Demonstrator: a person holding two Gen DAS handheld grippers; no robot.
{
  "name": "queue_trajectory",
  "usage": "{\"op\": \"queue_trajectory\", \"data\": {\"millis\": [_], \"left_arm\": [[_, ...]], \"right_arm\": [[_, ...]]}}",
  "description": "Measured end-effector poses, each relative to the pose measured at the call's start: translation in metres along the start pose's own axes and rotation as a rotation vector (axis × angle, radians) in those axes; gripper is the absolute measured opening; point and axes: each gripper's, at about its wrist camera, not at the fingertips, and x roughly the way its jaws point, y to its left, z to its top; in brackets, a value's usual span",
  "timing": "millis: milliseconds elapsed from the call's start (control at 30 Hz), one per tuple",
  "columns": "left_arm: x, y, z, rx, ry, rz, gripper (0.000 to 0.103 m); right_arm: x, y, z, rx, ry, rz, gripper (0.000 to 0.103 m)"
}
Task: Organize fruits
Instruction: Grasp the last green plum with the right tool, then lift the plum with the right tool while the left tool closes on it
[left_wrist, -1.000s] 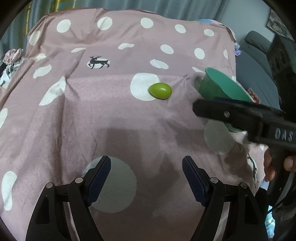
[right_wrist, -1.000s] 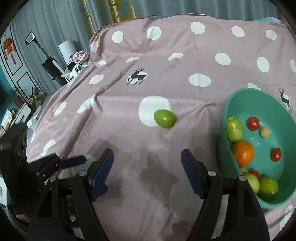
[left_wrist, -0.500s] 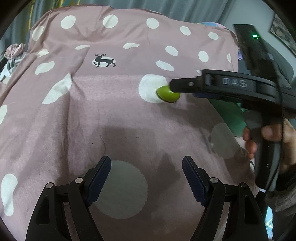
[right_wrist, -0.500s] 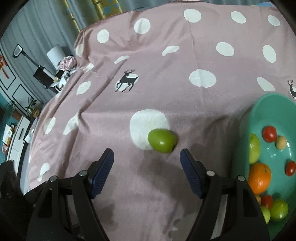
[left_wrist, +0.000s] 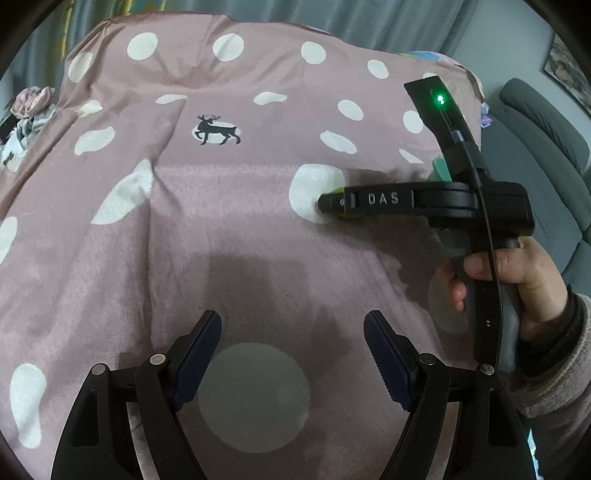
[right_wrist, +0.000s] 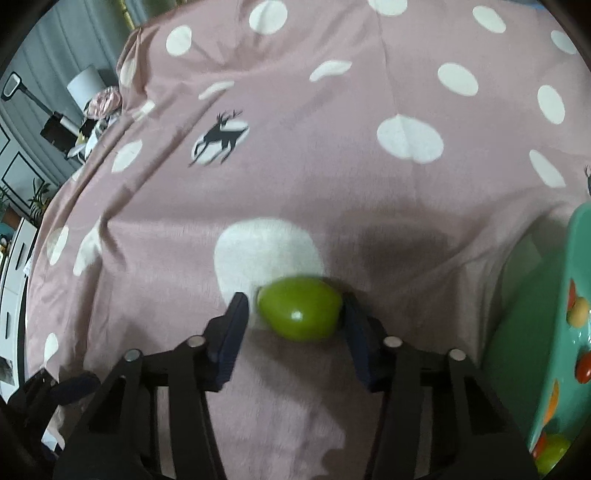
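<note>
Fruit: green, smooth, oval, on cloth left of bowl | handling: likely light, firm, slippery, may roll | my right gripper: closing around its middle, right pad touching | my left gripper: wide, empty

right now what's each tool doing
left tool: open, nothing in it
right tool: closing around the green fruit, left pad not touching yet
</note>
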Motion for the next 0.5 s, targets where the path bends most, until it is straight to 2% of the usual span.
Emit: {"op": "queue_trajectory", "data": {"millis": [200, 367, 500], "left_arm": [[0.003, 0.0, 0.001, -0.002, 0.008, 0.006, 0.08], [0.005, -0.007, -0.001, 0.033, 0.023, -0.028, 0.08], [0.011, -0.022, -0.009, 0.09, 0.07, -0.103, 0.08]], "right_arm": [[-0.003, 0.004, -0.003, -0.027, -0.004, 0.023, 0.045], [-0.022, 0.015, -0.035, -0.022, 0.058, 0.219, 0.046], [-0.035, 0.024, -0.069, -0.048, 0.126, 0.29, 0.046]]}}
